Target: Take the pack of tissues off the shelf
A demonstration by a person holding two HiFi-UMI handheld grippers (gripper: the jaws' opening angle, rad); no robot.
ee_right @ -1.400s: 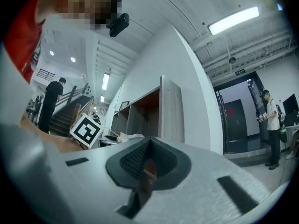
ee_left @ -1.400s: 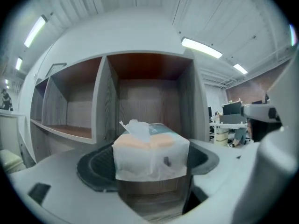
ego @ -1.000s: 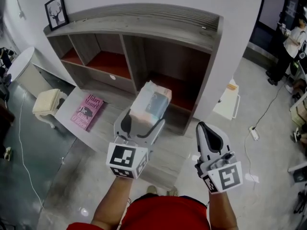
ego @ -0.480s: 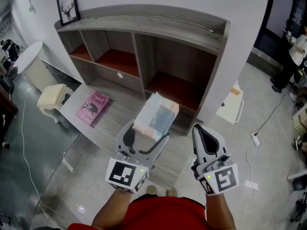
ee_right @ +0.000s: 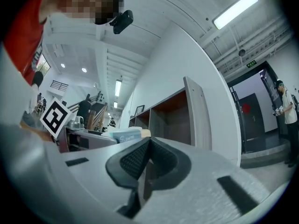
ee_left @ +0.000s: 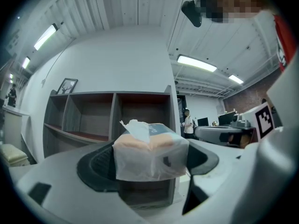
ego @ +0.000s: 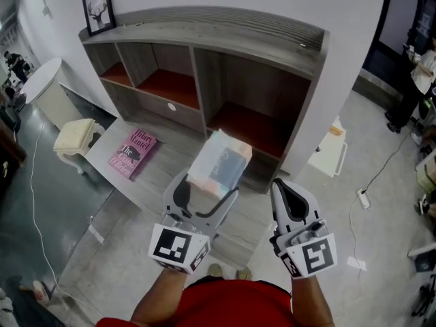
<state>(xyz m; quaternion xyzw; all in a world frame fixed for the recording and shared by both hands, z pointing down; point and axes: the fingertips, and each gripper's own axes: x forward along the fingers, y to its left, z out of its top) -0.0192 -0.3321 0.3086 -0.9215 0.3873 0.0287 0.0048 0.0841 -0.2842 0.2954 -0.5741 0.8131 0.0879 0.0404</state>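
Observation:
A clear-wrapped pack of tissues (ego: 219, 163) with a peach band and a blue top sits between the jaws of my left gripper (ego: 204, 186), which is shut on it. It is held in the air in front of the grey shelf unit (ego: 225, 39), outside the lower right compartment. In the left gripper view the pack of tissues (ee_left: 149, 150) fills the gap between the dark pads, a tissue tuft sticking up. My right gripper (ego: 287, 195) hangs to the right, shut with nothing in it. In the right gripper view its pads (ee_right: 133, 160) meet.
A pink book (ego: 132, 152) lies on the low grey bench (ego: 160, 182) in front of the shelf. A framed deer picture (ego: 99, 9) stands on the shelf top. A cream stool (ego: 75, 136) and a round white table (ego: 37, 80) are at the left. A white side table (ego: 327, 152) stands at the right.
The view shifted a second ago, then steadied. My left gripper keeps hold of the pack in front of the shelf. The right gripper has barely moved.

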